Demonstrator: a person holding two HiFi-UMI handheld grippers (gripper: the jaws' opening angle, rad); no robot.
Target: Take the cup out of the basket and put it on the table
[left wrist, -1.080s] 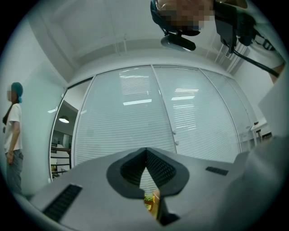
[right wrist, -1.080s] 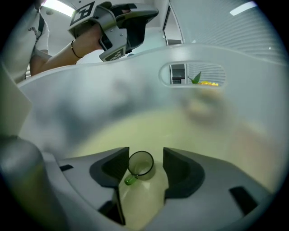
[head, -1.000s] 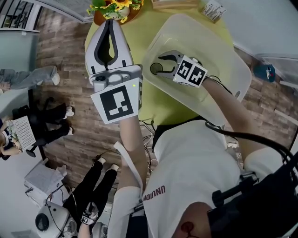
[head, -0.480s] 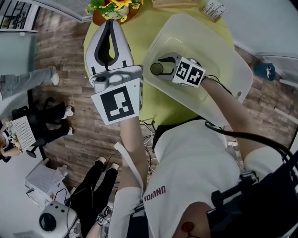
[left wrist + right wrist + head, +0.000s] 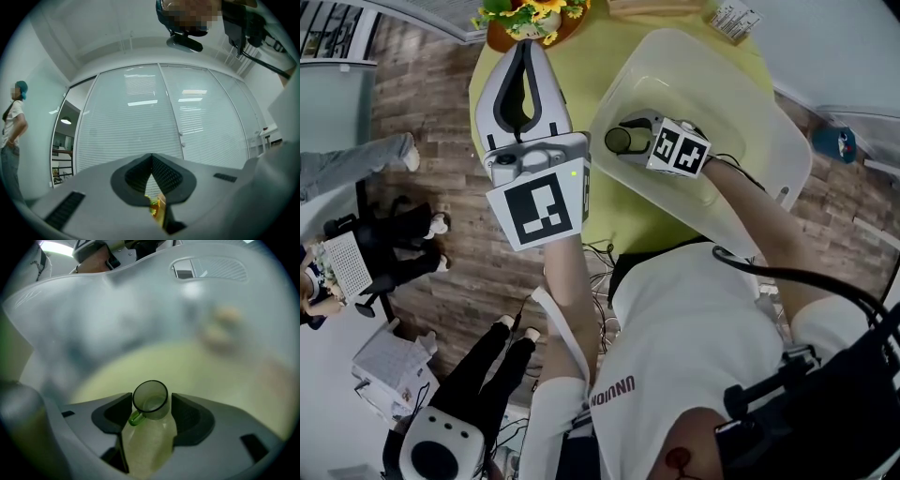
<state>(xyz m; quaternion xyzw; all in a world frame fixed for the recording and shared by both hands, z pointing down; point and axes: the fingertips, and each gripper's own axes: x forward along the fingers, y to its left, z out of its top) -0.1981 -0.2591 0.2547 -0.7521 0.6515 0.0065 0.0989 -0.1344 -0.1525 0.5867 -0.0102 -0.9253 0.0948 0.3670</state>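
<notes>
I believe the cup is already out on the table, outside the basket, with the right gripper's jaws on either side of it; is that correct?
Not quite: the cup is inside the basket, not out on the table. The head view shows it within the basket's walls. The rest holds: the right gripper has its jaws on either side of it.

Floor: brown wood-plank floor (image 5: 441, 94) | Furniture: round yellow-green table (image 5: 591, 56) | Wall: pale glazed partition (image 5: 140, 122), slatted blinds behind it | Light: ceiling strips mirrored in the glass; lit lamp (image 5: 66, 121) inside a dark opening at left, possibly a doorway
</notes>
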